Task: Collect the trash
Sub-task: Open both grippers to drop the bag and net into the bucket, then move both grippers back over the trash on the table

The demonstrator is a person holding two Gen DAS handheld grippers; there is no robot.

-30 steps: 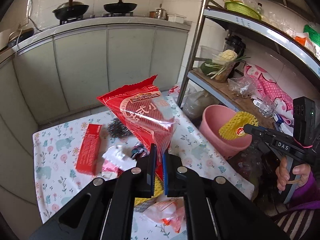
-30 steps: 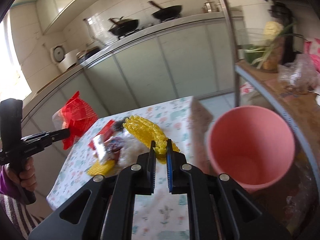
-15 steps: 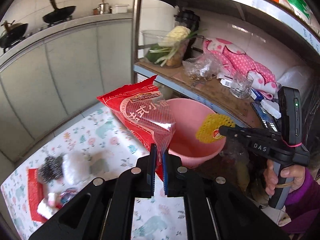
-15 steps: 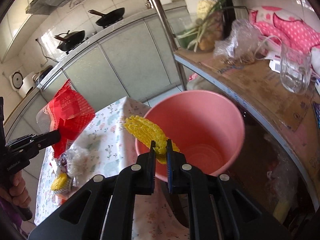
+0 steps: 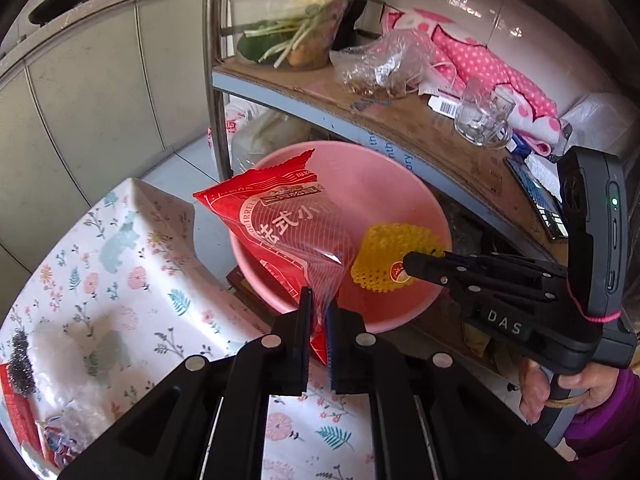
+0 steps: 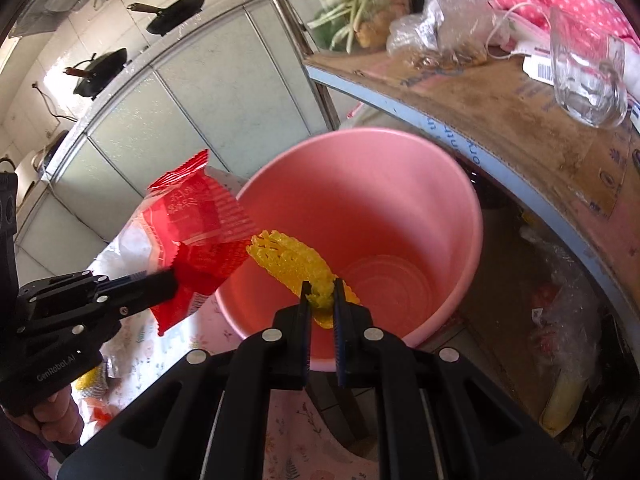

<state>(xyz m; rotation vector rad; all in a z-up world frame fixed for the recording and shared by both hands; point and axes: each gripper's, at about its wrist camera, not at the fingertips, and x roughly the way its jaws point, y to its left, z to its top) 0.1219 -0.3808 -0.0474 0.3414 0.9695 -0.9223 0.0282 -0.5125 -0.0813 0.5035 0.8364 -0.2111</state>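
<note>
My left gripper is shut on a red and clear snack bag, which hangs over the near rim of the pink bucket. My right gripper is shut on a yellow foam fruit net and holds it over the open pink bucket. The right gripper with the net also shows in the left wrist view. The left gripper with the bag shows in the right wrist view. The bucket looks empty inside.
The floral-cloth table lies left of the bucket, with a steel scrubber, white wrapping and a red box on it. A metal shelf with a glass mug, bags and vegetables overhangs the bucket. Kitchen cabinets stand behind.
Both grippers have swung right from over the table to the pink bucket, each carrying its item. The bag and the net now hang over the bucket's mouth.
</note>
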